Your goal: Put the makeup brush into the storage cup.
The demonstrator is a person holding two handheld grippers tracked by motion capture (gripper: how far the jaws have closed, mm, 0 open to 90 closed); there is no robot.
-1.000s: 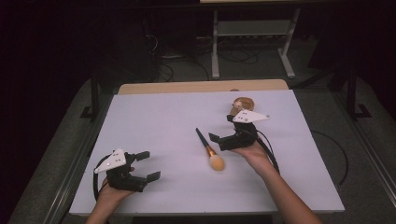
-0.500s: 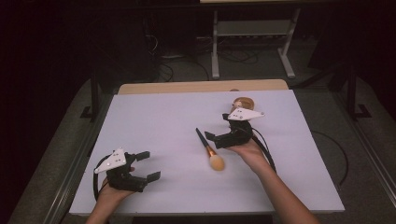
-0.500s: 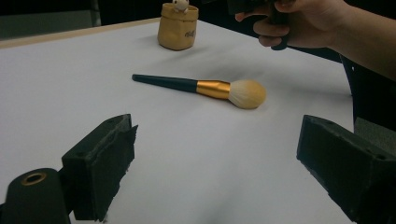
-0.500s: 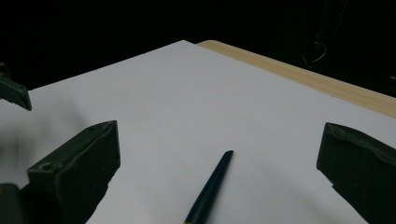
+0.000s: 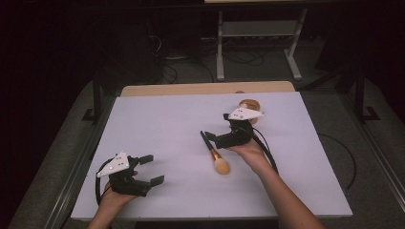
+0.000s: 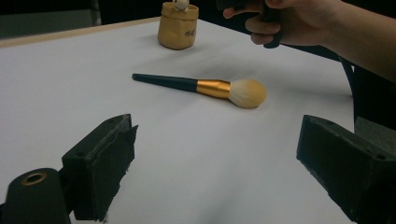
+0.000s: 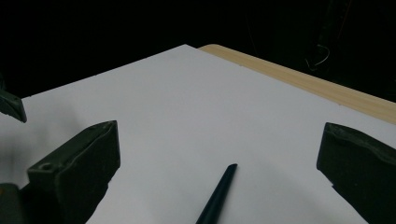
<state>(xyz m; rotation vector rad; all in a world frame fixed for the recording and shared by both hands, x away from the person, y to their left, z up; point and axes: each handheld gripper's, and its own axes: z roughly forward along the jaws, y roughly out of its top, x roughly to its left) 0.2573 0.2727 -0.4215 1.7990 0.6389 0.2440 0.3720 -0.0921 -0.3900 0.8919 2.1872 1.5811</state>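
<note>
A makeup brush with a black handle, gold ferrule and pale bristles lies flat on the white table top. My right gripper hovers open just past the handle's far end, jaws pointing left. In the right gripper view the handle tip lies low between the wide-apart jaws of the right gripper. My left gripper rests open near the front left corner, holding nothing. From the left gripper the brush lies ahead, with a small tan pouch behind it.
The tan pouch stands just behind the right gripper near the far edge. A wooden strip borders the table's far side. Beyond it a metal stand and cables sit on the dark floor.
My right gripper has shifted slightly farther from me and to the left, over the handle end. The brush and the left gripper have stayed put.
</note>
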